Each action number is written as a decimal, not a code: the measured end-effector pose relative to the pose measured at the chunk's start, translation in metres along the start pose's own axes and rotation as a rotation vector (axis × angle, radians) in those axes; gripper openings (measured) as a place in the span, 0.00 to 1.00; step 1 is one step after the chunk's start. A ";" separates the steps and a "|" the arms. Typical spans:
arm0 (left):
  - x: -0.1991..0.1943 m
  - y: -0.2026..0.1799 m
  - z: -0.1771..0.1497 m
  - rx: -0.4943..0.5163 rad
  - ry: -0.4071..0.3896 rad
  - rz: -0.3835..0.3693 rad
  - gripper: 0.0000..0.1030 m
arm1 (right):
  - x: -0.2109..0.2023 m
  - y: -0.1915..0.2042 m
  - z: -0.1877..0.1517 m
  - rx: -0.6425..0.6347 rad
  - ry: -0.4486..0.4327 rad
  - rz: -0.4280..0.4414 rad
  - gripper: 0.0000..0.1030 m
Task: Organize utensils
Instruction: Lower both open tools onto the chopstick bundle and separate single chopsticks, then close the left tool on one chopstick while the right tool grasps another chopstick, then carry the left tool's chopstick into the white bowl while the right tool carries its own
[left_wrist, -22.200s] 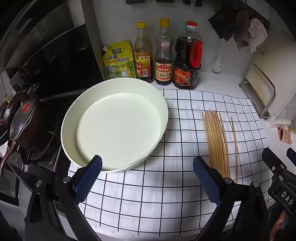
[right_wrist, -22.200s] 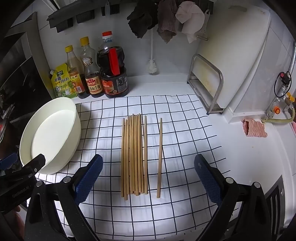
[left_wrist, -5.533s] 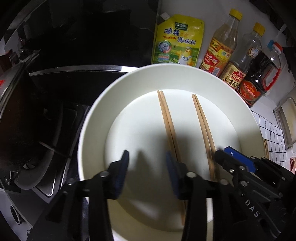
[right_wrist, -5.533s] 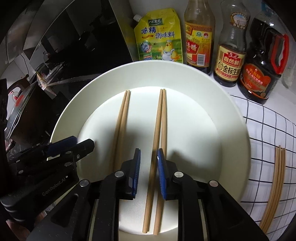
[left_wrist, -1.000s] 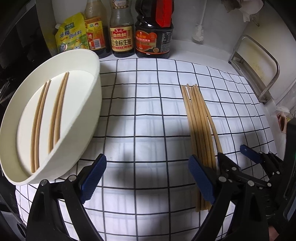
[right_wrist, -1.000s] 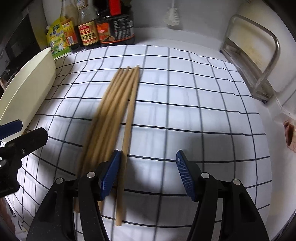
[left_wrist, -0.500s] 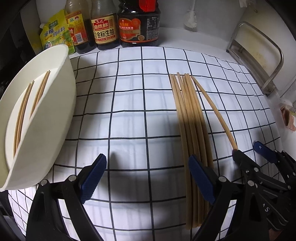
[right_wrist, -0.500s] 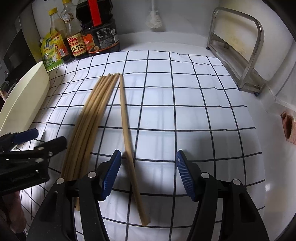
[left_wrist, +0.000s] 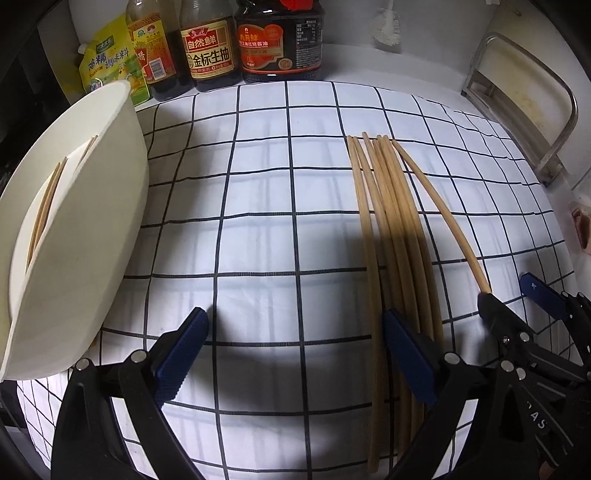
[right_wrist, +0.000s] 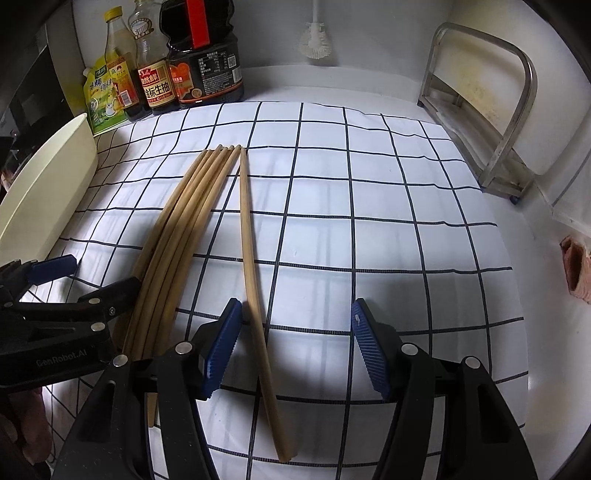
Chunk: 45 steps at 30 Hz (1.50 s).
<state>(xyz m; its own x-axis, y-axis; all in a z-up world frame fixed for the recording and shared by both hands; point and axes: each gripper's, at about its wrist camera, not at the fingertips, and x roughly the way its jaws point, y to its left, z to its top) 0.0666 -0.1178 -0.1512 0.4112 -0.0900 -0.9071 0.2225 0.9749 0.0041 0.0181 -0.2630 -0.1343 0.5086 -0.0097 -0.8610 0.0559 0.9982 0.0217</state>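
One chopstick (right_wrist: 253, 291) now lies apart from the pile (right_wrist: 177, 236), low in the frame between the right gripper's (right_wrist: 293, 347) wide jaws, ready to grab; left gripper (left_wrist: 295, 354) waits wide.

Both tools share one build: the left gripper (left_wrist: 295, 354) has black plastic arms ending in ribbed blue pads (left_wrist: 181, 354), with silver screw heads dotting the joints. The right gripper (right_wrist: 293, 347) matches it, black frame, blue ridged fingertips (right_wrist: 369, 350). Grey "GenRobot.AI" lettering runs along the left tool's black side; pale letters mark the right one's body.
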 end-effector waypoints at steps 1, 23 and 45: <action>0.000 0.000 0.000 0.000 -0.002 -0.002 0.86 | 0.000 0.001 0.000 -0.004 -0.002 0.003 0.57; -0.027 -0.003 -0.001 0.042 0.006 -0.096 0.07 | -0.022 0.006 0.005 0.040 0.008 0.065 0.06; -0.130 0.177 0.036 -0.132 -0.180 -0.025 0.07 | -0.077 0.190 0.105 -0.114 -0.128 0.310 0.06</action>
<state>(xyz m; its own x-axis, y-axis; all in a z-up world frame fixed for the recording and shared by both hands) 0.0842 0.0590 -0.0172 0.5611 -0.1381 -0.8162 0.1219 0.9890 -0.0836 0.0794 -0.0785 -0.0108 0.5902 0.2946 -0.7516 -0.2105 0.9550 0.2090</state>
